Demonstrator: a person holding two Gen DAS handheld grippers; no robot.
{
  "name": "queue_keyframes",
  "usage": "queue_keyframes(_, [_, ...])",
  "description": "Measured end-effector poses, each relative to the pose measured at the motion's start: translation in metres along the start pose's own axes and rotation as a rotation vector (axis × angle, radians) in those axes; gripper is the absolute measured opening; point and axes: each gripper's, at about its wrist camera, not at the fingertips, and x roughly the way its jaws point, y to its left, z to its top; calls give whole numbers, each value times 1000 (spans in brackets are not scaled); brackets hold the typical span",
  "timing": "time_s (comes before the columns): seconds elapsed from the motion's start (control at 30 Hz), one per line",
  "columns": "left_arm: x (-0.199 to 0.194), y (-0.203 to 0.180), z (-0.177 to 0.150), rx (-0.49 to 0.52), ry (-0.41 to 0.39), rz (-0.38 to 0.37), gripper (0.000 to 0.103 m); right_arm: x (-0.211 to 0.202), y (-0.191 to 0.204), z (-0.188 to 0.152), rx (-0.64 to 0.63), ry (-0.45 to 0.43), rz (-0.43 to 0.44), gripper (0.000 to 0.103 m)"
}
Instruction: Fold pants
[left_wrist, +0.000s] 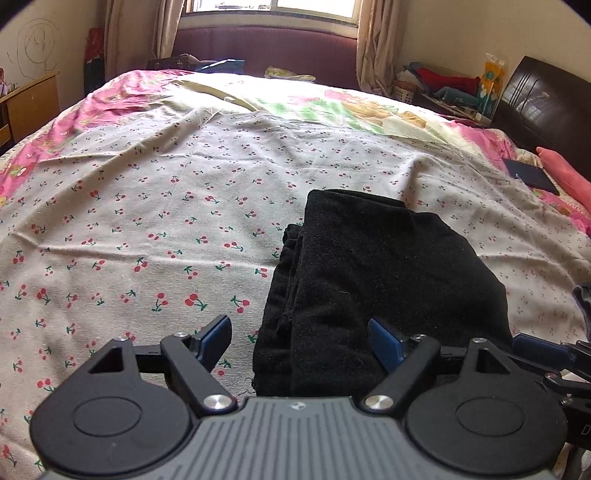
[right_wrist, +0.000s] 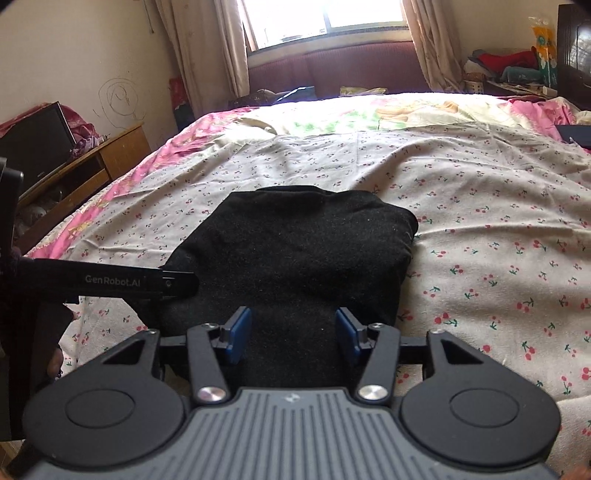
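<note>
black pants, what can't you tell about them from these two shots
- Near edge of the black pants: left wrist view, hidden behind the left gripper.
- Same edge, right wrist view: covered by the right gripper.
- Number of folds: only stacked layers show along one side.
- Waistband or legs: fabric too dark.

Lay folded on the bed (left_wrist: 147, 206), near edge: pants (left_wrist: 369, 280). Left gripper (left_wrist: 299, 338) at their left, right gripper (right_wrist: 293, 332) over their near end, both parted.
</note>
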Motion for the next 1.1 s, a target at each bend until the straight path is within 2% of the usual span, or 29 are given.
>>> queue_keyframes(0.07, [0, -2, -4, 31, 22, 31, 94, -4, -3, -3, 7, -4, -3, 52])
queue_keyframes(0.13, [3, -3, -8, 27, 52, 37, 94, 5, -3, -11, -14, 58, -3, 53])
queue_keyframes(0.2, [-5, -5, -11, 14, 31, 48, 94, 6, 1, -16, -47, 76, -21, 54])
queue_keyframes(0.27, [-14, -9, -13, 42, 9, 72, 94, -6, 3, -13, -23, 38, 24, 55])
queue_keyframes(0.33, [-8, -12, -15, 71, 55, 97, 94, -9, 7, -12, -17, 25, 62, 56])
queue_keyframes(0.37, [-6, -11, -15, 59, 75, 101, 94, -5, 10, -15, -33, 51, 62, 57])
queue_keyframes(0.43, [-10, -11, -15, 30, 75, 89, 94, 7, 12, -22, -49, 110, 49, 57])
queue_keyframes(0.6, [-21, -24, -18, 107, 63, 102, 94, -10, -2, -15, 51, 58, 100, 57])
queue_keyframes(0.83, [-26, -23, -11, 94, 39, 72, 94, -7, -15, -13, 105, 64, 97, 57])
queue_keyframes(0.93, [-24, -27, -13, 111, 42, 72, 94, -2, -15, -15, 89, 75, 89, 57])
queue_keyframes(1.1, [-11, -31, -20, 130, 98, 79, 94, 0, -10, -18, 32, 72, 87, 61])
